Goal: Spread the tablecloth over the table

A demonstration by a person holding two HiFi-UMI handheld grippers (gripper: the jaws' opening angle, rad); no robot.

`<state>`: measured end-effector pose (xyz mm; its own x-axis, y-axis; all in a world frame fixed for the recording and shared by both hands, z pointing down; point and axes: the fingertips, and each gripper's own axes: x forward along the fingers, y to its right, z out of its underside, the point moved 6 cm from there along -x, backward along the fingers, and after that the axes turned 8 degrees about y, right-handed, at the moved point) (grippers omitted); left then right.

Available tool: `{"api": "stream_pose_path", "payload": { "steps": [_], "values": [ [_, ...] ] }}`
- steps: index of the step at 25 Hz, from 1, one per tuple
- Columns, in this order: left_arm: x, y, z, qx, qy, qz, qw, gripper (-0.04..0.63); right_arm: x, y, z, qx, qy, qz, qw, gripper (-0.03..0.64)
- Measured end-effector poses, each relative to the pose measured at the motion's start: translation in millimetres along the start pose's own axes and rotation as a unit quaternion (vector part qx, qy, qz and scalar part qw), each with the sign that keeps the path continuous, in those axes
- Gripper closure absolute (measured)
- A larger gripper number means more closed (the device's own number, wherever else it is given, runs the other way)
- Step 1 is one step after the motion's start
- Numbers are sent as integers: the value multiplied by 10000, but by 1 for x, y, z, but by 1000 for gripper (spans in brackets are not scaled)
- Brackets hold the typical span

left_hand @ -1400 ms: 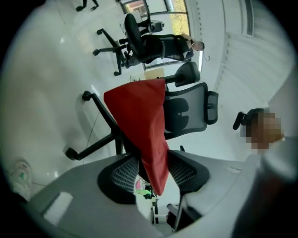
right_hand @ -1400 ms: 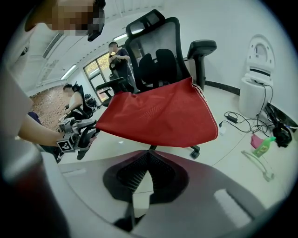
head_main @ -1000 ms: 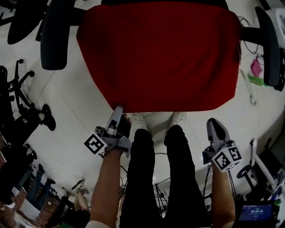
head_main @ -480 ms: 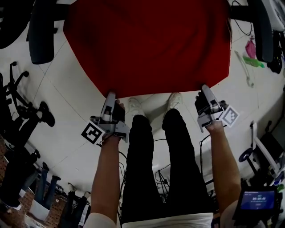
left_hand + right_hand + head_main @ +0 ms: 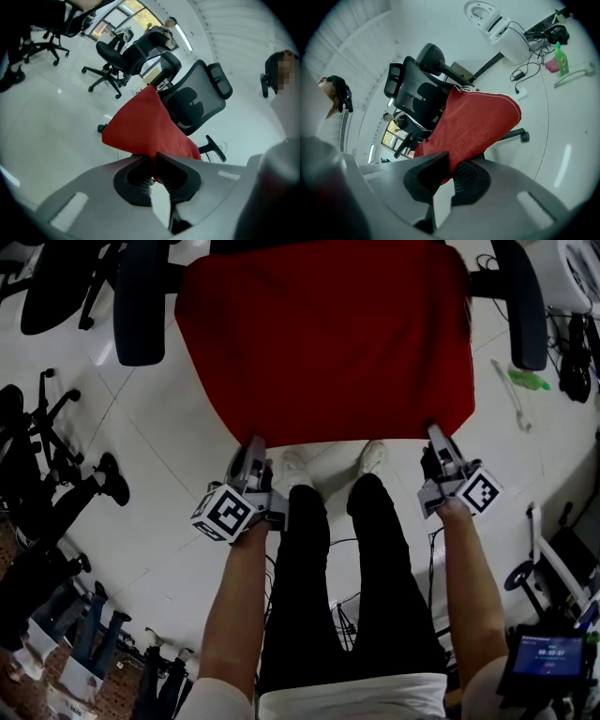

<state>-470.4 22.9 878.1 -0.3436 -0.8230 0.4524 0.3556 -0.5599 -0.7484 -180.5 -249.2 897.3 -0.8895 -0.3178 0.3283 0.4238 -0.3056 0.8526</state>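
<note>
The red tablecloth [image 5: 328,334] lies spread flat ahead of me, its near edge hanging just beyond my feet. My left gripper [image 5: 255,446] is shut on the near left corner. In the left gripper view the red cloth [image 5: 145,122] rises from between the left gripper's [image 5: 153,164] pressed pads. My right gripper [image 5: 434,432] is at the near right corner, its jaws closing tight with the cloth between them. The right gripper view shows the red fabric [image 5: 478,122] pinched in the right gripper [image 5: 451,171]. The table under the cloth is hidden.
Black office chairs stand at the far left [image 5: 141,296] and far right [image 5: 520,296] of the cloth. More chair bases [image 5: 56,456] crowd the left floor. A green bottle [image 5: 530,381] and cables lie on the white floor at right. My legs [image 5: 309,568] stand between the grippers.
The right gripper came up from low at the right to the cloth's near right corner and closed on it. The left gripper stayed at its corner and rolled, its marker cube now facing up.
</note>
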Motion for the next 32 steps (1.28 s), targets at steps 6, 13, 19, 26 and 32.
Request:
{"api": "stream_pose_path", "payload": {
  "steps": [6,13,19,26,32],
  "values": [
    [-24,56,-21,1450,31,-99,9894,577,-21,-50,-22,-1123,44,187,9935,604],
    [-65,144,-82,2728,618,54,9601,577,-45,-144,-61,-1655,502,-168,9848,604],
    [-88,213,-137,3267,895,383,9401,577,-53,-226,-107,-2024,995,-553,9726,604],
    [-125,293,-200,3576,1399,665,9209,577,-69,-326,-162,-2727,1273,-961,9488,604],
    [-151,363,-254,3880,1810,958,8986,576,-85,-401,-211,-2850,1725,-1317,9336,604]
  ]
}}
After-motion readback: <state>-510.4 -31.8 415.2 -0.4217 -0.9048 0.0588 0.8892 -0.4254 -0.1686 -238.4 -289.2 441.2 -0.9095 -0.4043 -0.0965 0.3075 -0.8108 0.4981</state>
